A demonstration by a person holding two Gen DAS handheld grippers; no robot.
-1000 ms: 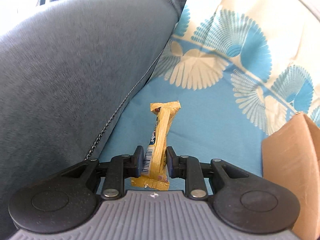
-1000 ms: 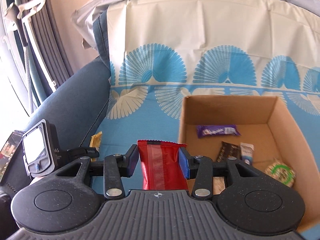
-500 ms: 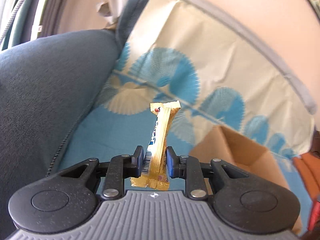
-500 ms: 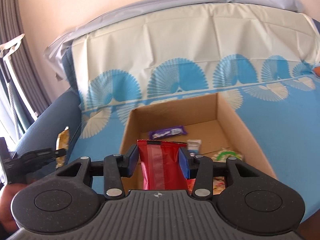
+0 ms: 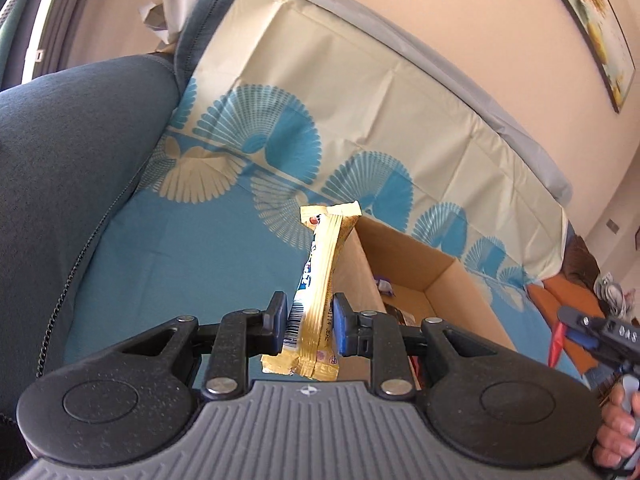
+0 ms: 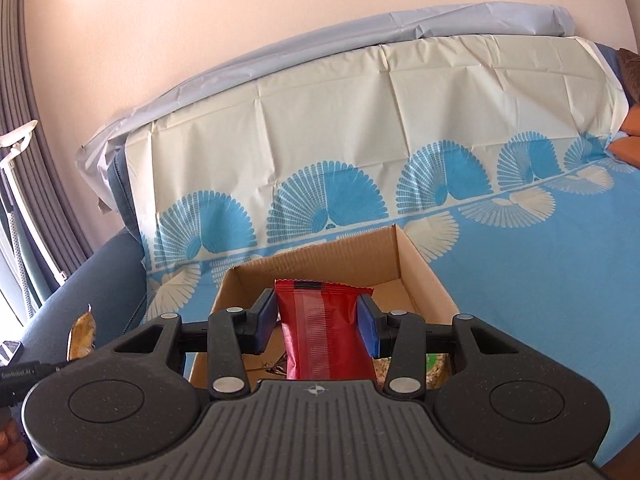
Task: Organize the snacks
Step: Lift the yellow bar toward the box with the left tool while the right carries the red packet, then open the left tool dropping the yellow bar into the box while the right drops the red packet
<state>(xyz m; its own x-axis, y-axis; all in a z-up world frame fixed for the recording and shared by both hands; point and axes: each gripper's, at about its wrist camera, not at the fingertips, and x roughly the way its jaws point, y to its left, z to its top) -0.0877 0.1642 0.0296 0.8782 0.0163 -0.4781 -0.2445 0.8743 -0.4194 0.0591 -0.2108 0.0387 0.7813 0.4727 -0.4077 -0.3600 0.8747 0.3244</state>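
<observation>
Left gripper: jaws drawn narrow and clamped on a yellow snack bar, which stands on end between the pads with its crimped top tilted slightly toward the cardboard box. Right gripper: jaws set somewhat wider and clamped on a red snack packet, held upright by its two side edges. Step in hand, as judged: the carry-to-box stage, with both snacks lifted clear of the sofa and neither yet released. Relative to the box, the yellow bar hangs just outside and above the near left wall; the red packet sits above the near wall, roughly centred on the opening. Box contents are mostly hidden behind the grippers; a purple wrapper lies on the floor inside by the left wall, and a green-and-white item shows near the front right corner. Next move, as judged: each gripper needs to go forward over the box opening, tip down a little, then part its jaws so the snack falls inside; the left has the farther way to go, and needs to cross the wall without snagging the bar's lower end on it. Pose: both grippers point forward and moderately downward toward the box; the right gripper appears in the left view beyond the box's right side, a hand on its handle. The box rests on a blue fan-patterned cover spread over the sofa.
</observation>
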